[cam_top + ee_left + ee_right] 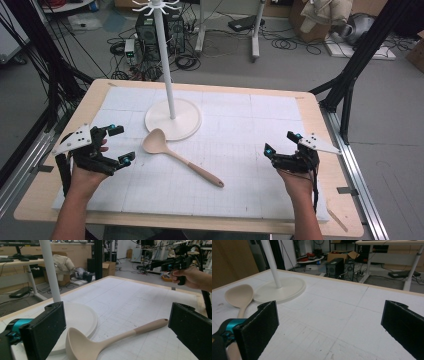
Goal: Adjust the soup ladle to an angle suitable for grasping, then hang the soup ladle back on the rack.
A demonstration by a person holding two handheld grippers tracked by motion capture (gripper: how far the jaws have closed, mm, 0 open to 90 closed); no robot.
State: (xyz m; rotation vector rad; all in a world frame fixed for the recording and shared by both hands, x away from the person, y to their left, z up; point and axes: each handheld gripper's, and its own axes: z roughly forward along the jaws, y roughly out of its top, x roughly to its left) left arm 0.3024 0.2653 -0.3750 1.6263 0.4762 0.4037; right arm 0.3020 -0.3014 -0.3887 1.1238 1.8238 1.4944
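while both tongs point(121, 145) point(281, 143) gape empty, the left view crops the ladle point(100, 341) bowl; stand point(172, 119) top cut off.

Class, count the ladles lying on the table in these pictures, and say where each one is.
1. The ladle lies on the mat, its bowl beside the stand's round base and its handle pointing toward the person. Nothing on the table could hide another.

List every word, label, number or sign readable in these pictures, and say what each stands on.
None can be read.
The mat carries only unlabelled grid lines.
The ladle, the stand and both grippers bear no visible print.
The boxes on the floor are too blurred to tell.
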